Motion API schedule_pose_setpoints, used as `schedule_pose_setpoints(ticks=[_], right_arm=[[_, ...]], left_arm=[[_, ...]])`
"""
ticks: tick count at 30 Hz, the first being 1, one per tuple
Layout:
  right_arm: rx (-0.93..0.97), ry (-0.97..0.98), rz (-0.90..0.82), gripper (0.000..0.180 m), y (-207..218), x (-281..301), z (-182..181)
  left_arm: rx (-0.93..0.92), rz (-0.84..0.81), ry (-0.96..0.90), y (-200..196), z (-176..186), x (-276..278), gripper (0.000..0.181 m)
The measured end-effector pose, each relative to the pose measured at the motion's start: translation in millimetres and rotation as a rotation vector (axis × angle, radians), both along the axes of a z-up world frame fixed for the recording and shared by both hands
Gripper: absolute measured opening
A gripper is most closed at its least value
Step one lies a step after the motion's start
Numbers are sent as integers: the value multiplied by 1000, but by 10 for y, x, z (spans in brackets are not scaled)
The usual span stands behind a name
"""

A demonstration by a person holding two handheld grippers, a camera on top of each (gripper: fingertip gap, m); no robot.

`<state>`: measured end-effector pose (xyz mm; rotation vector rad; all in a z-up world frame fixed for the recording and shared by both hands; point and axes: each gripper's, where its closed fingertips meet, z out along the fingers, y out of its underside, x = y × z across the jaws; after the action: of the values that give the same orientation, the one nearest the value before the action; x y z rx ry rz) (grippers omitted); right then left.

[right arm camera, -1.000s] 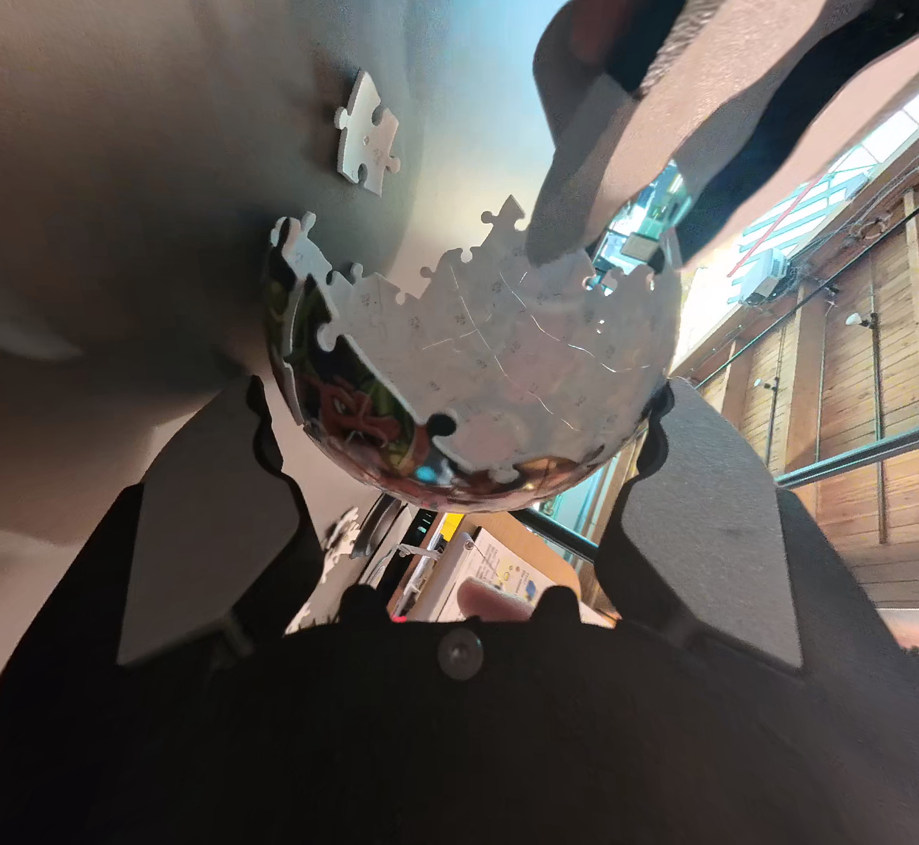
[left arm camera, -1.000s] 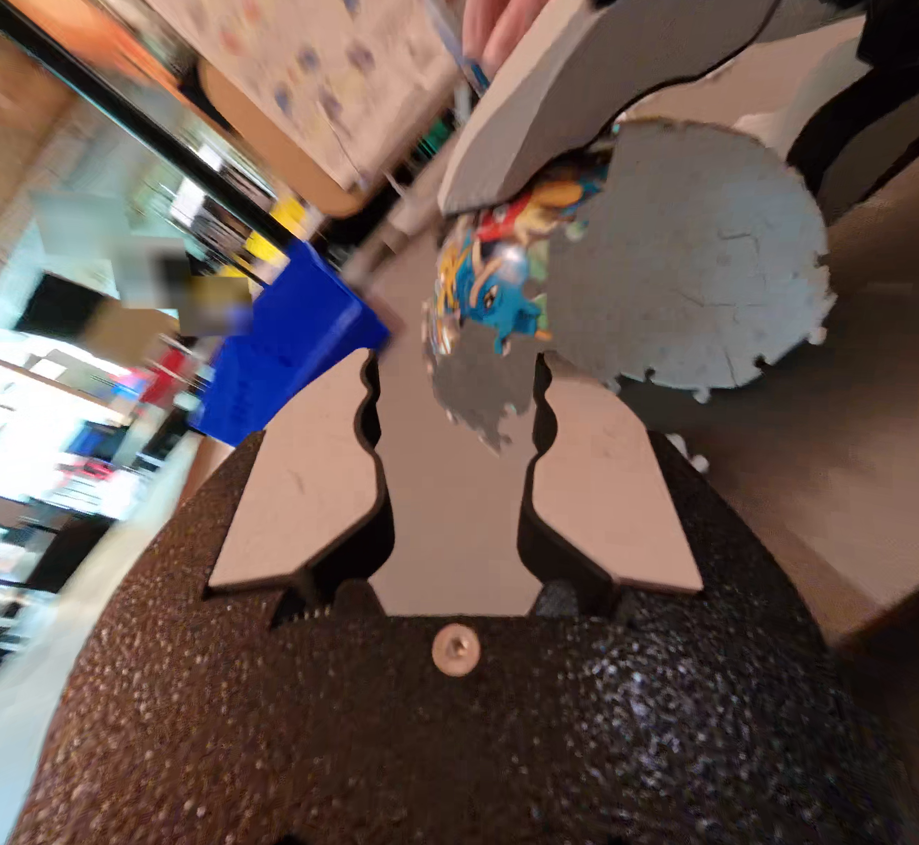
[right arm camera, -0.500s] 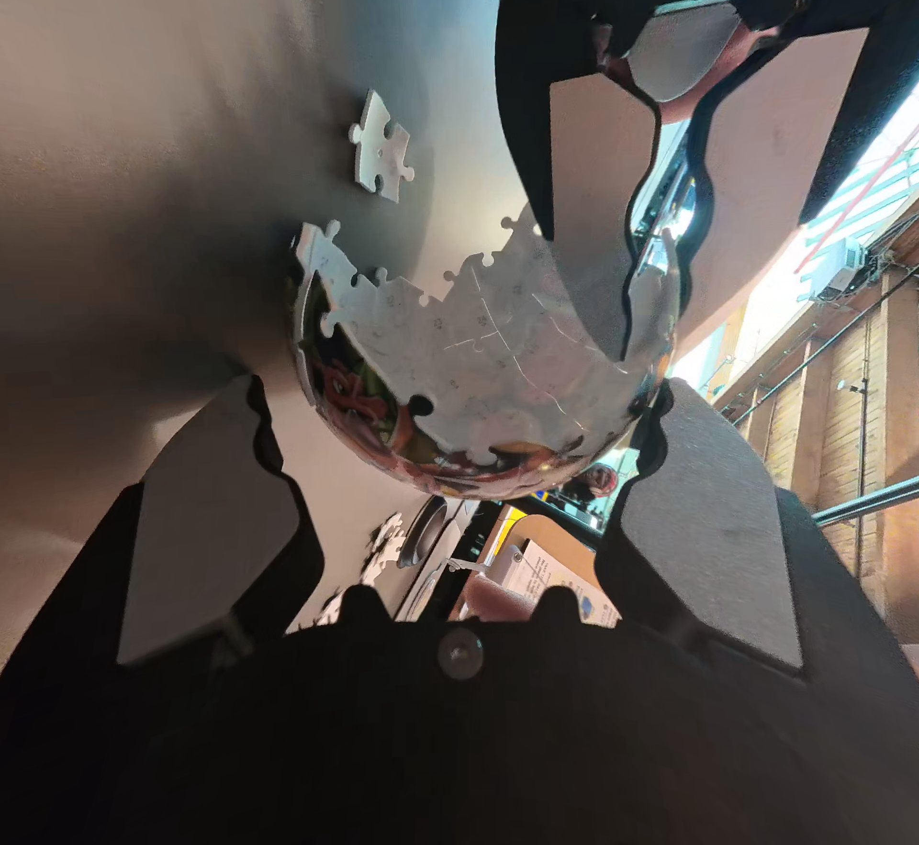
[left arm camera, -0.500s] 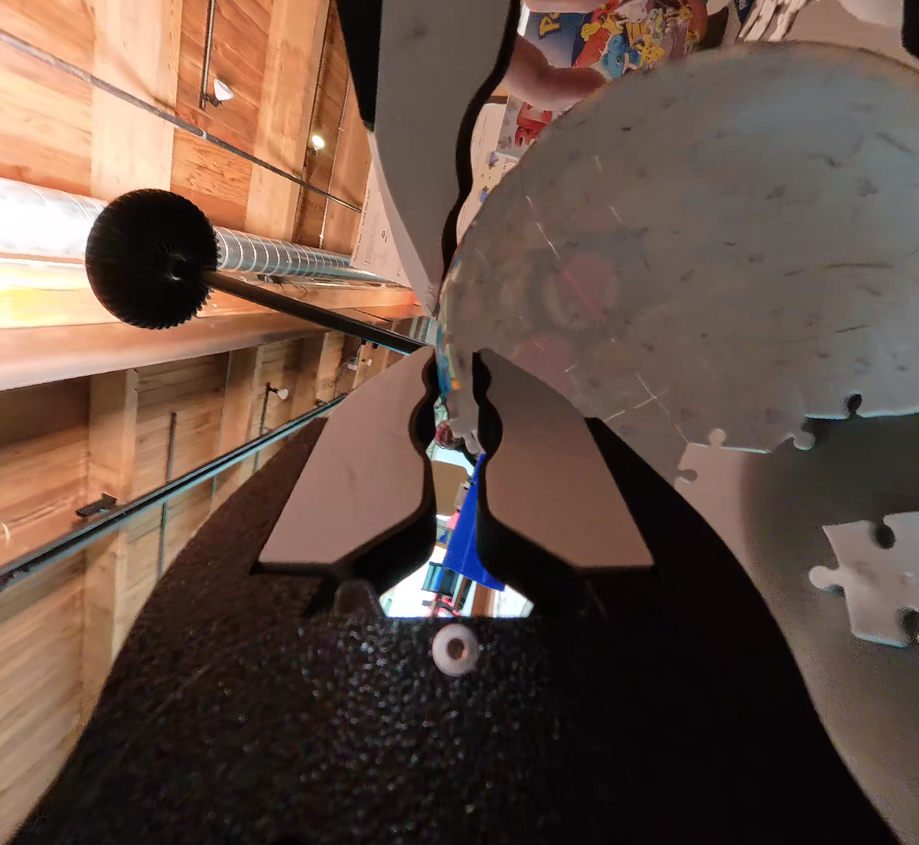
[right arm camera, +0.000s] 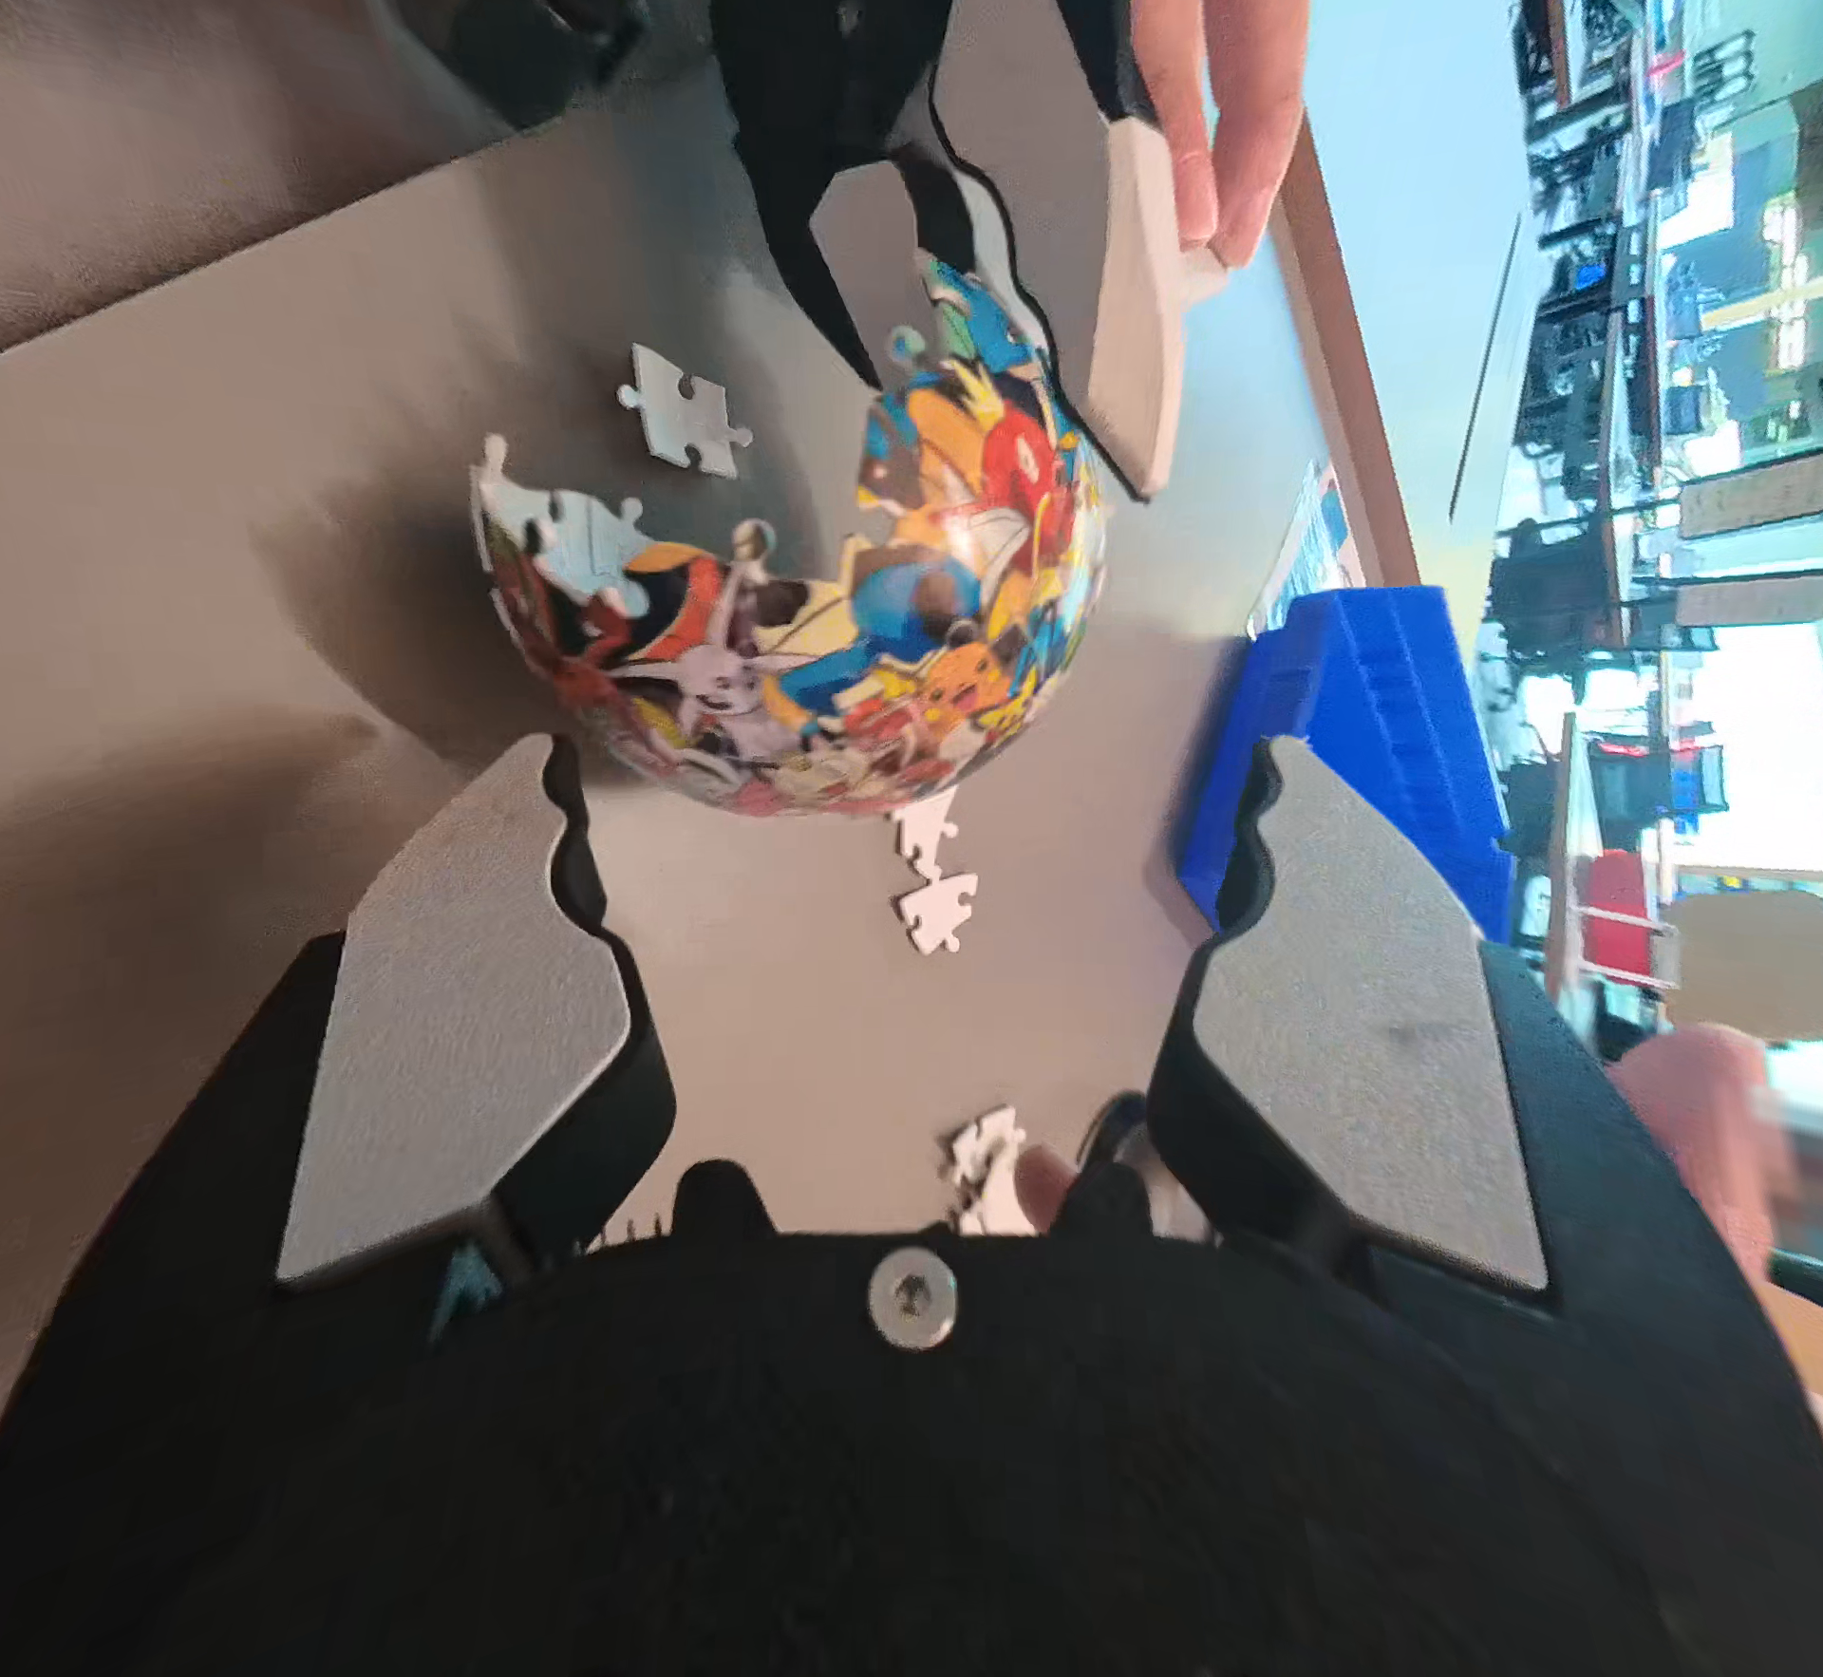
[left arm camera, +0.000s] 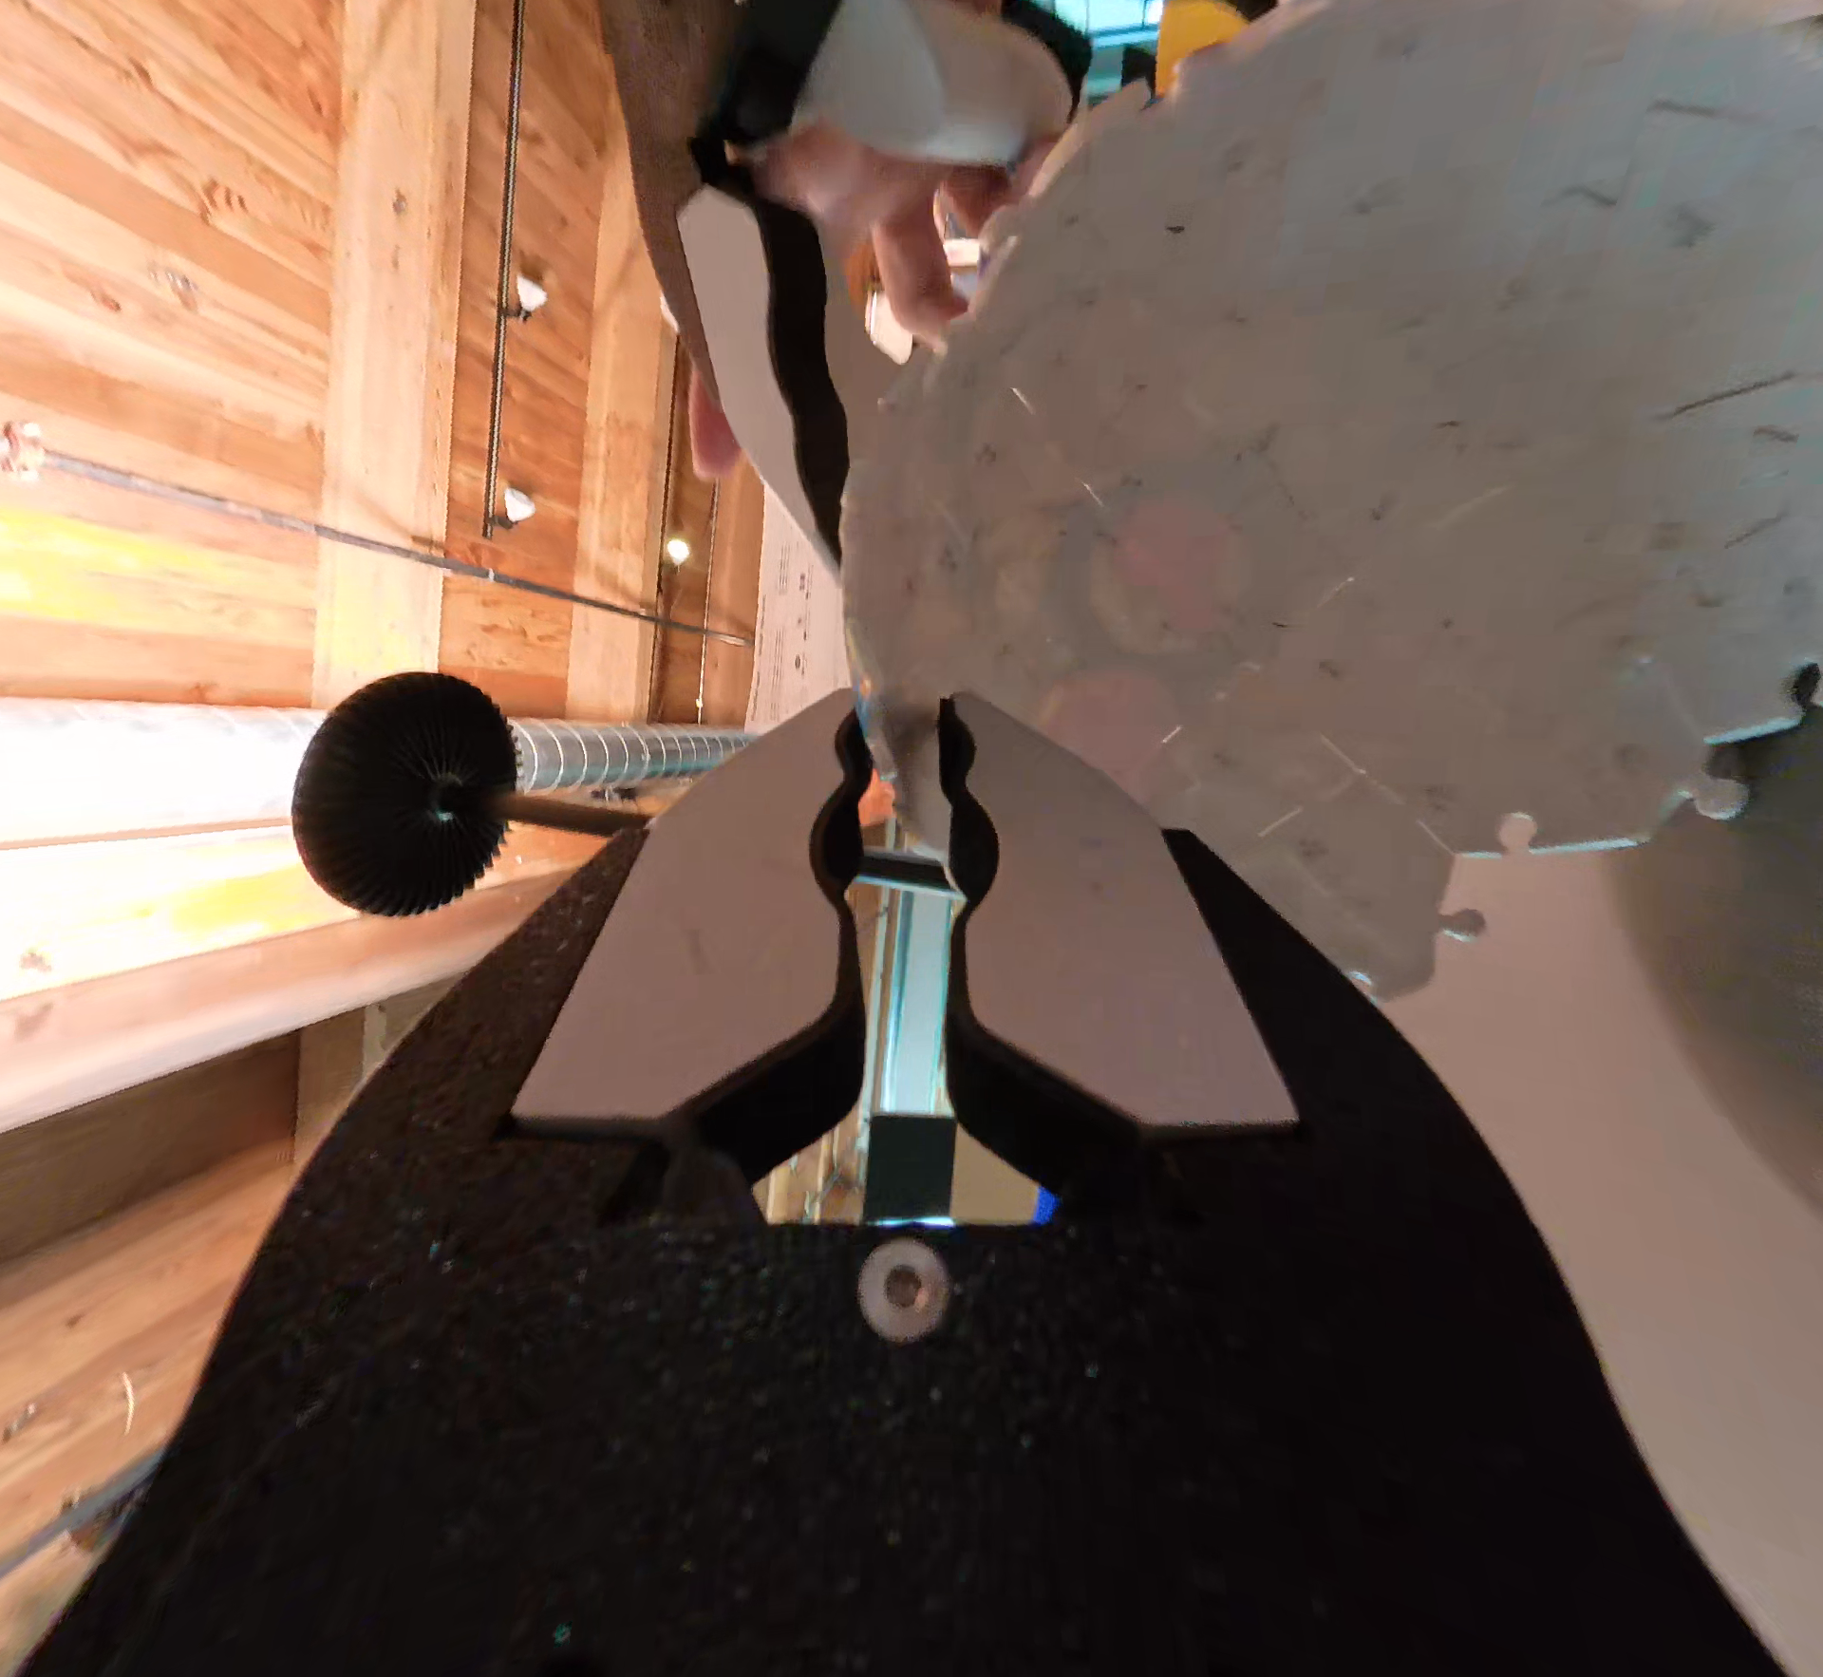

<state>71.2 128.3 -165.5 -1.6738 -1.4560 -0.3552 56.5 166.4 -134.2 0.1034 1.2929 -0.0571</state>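
The left gripper (left arm camera: 903, 722) has its jaws closed on the rim of a half-built puzzle ball (left arm camera: 1332, 495), a bowl-shaped shell of joined pieces. From the left wrist view its plain grey inside faces the camera, with a jagged, knobbed edge to the right. From the right wrist view its outside shows bright cartoon printing, and the left gripper pinches it from the far side, a hand (right arm camera: 1223, 51) wrapped round that gripper.

The right gripper (right arm camera: 908, 747) has its jaws spread wide with nothing between them. The shell sits just beyond their tips; I cannot tell whether either fingertip touches it.

The shell seems held just above the grey table (right arm camera: 789, 1038). Loose pieces lie grey side up: one (right arm camera: 686, 421) just beyond the shell's left rim, two (right arm camera: 937, 909) just near of it, another (right arm camera: 986, 1166) close to the right gripper's body. A blue bin (right arm camera: 1381, 742) stands on the right.
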Motion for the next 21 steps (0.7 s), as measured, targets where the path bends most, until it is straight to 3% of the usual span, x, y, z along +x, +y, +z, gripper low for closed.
schedule_pose_setpoints(ticks=[5, 10, 14, 17, 21], right_arm=[[-95, 30, 46, 123, 51, -48, -161], [-54, -25, 82, 126, 69, -176, -195], [-41, -133, 68, 124, 106, -213, -299], [-11, -241, 34, 131, 170, -174, -379], [19, -336, 2, 129, 188, -166, -359]], left_arm=[[107, -68, 5, -116, 26, 99, 14], [112, -74, -16, -110, 26, 78, 14], [107, -67, -34, -104, 30, 18, 14], [97, -63, -36, -90, 13, -14, 15], [92, -50, -31, -45, -21, -41, 25]])
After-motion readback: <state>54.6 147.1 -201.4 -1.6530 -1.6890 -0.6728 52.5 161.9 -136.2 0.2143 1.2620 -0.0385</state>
